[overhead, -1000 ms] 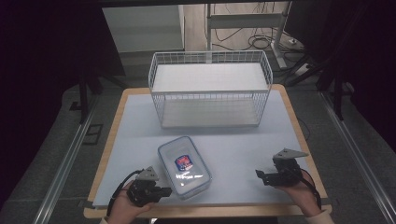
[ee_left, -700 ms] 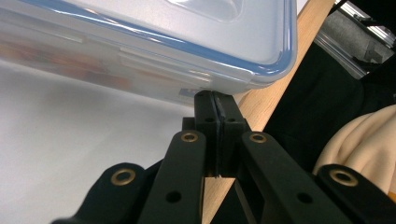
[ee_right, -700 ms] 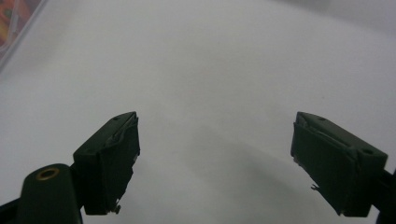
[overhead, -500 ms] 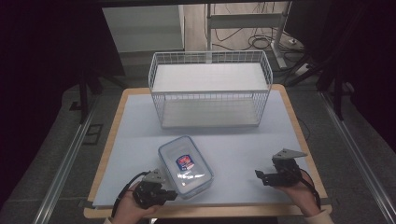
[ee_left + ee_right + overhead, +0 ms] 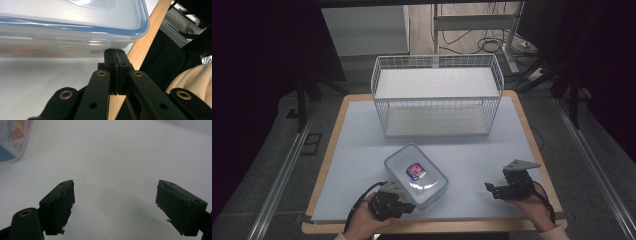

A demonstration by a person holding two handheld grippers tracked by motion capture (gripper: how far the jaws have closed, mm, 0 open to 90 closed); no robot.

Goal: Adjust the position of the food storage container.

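With its jaws pressed together, the left gripper point(image 5: 404, 206) is set against the near side of the lidded plastic container point(image 5: 416, 174), seemingly to push it toward the far wire basket point(image 5: 437, 95), while the right gripper point(image 5: 493, 189) is held spread and empty at the near right.

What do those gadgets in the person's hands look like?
Each hand grips a black tool. The left tool has flat black link bars with brass-ringed holes and trails a black cable. The right tool carries a grey three-cornered plate on top, and its two blocky black fingers end in dark pads.
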